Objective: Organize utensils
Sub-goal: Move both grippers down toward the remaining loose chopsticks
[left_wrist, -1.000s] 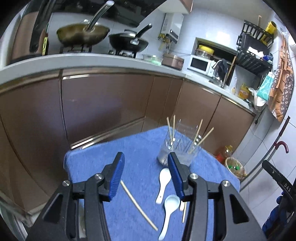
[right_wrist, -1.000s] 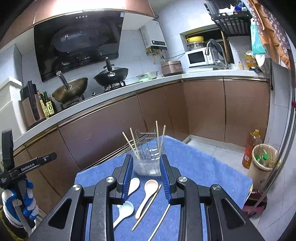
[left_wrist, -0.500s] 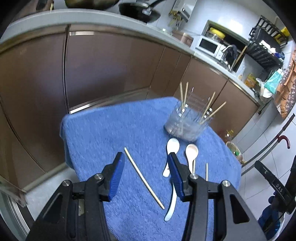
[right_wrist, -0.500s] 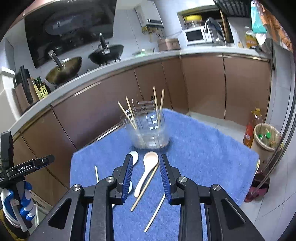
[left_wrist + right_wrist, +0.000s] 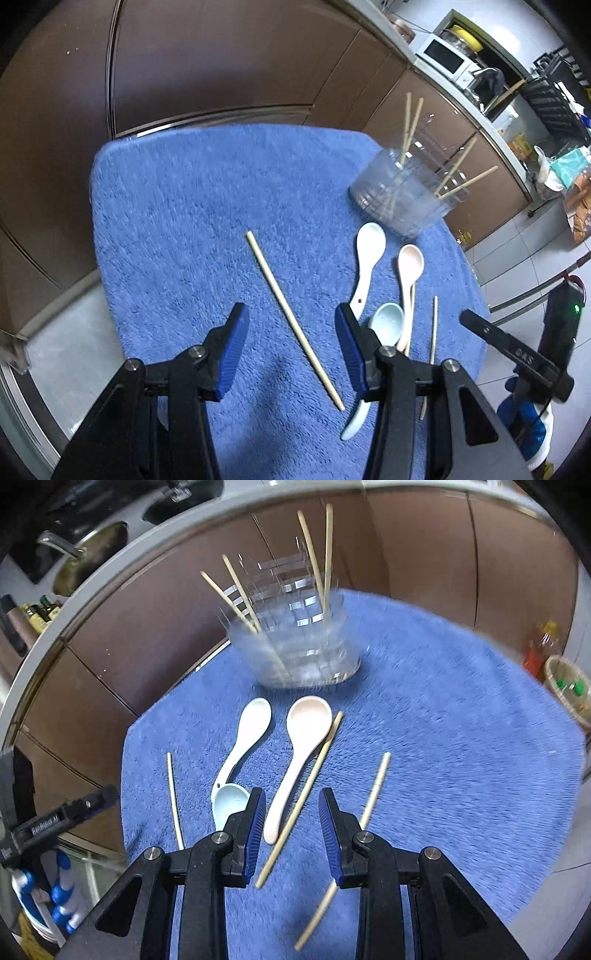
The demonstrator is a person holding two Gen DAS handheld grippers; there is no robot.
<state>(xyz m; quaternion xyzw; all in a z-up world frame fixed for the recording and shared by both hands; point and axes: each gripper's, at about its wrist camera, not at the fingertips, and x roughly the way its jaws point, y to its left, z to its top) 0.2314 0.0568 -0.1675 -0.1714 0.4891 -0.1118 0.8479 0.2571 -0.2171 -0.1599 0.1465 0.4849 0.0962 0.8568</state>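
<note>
We see a lone chopstick lying flat and slanted on the blue towel, between the spread, empty fingers of our left gripper. To its right lie a white spoon, a pink spoon and a pale blue spoon, the blue bowl touching the white handle. Our right gripper, fingers apart and holding nothing, hangs over a chopstick that lies against the pink spoon; another chopstick lies just right. Beyond stands a clear holder with four chopsticks leaning upright inside. Brown cabinets ring the table.
</note>
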